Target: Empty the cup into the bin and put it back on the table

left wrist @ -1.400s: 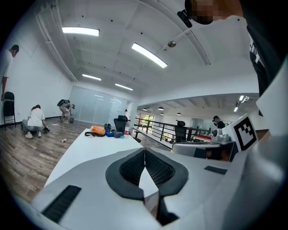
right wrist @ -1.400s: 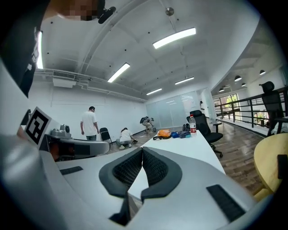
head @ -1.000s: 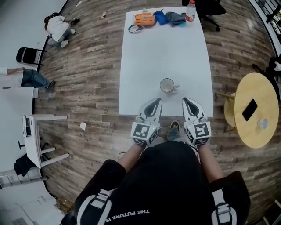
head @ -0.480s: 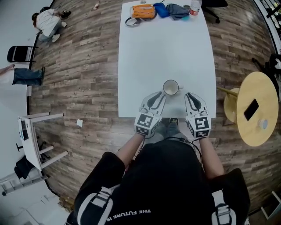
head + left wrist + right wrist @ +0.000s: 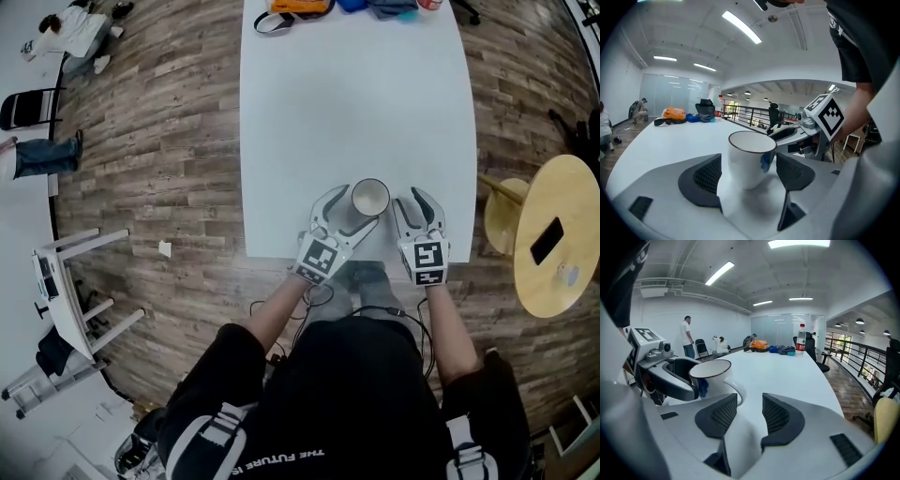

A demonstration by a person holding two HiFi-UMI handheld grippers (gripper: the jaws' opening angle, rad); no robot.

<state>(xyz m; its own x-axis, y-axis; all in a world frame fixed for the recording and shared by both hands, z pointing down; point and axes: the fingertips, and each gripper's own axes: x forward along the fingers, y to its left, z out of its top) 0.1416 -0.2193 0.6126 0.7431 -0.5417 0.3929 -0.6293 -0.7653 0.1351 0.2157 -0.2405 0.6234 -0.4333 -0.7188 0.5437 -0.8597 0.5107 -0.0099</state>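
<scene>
A white cup [image 5: 369,197] with a dark rim stands upright near the front edge of the white table [image 5: 356,94]. My left gripper [image 5: 349,208] reaches in from the cup's left. Its jaws have just been opening and now stand on either side of the cup [image 5: 749,157] without pressing on it. My right gripper [image 5: 417,202] sits just right of the cup, its jaws also freshly opened, with nothing between them. In the right gripper view [image 5: 750,411] the cup [image 5: 712,376] and its handle lie ahead to the left. No bin shows.
An orange bag [image 5: 760,345], a blue bag and a water bottle [image 5: 801,339] lie at the table's far end. A round yellow side table [image 5: 572,197] with a phone [image 5: 546,240] stands at the right. People and a chair [image 5: 23,108] are far left.
Both grippers have come forward and down to the table's front edge, and their jaws have gone from shut to open. The left jaws now flank the cup.
</scene>
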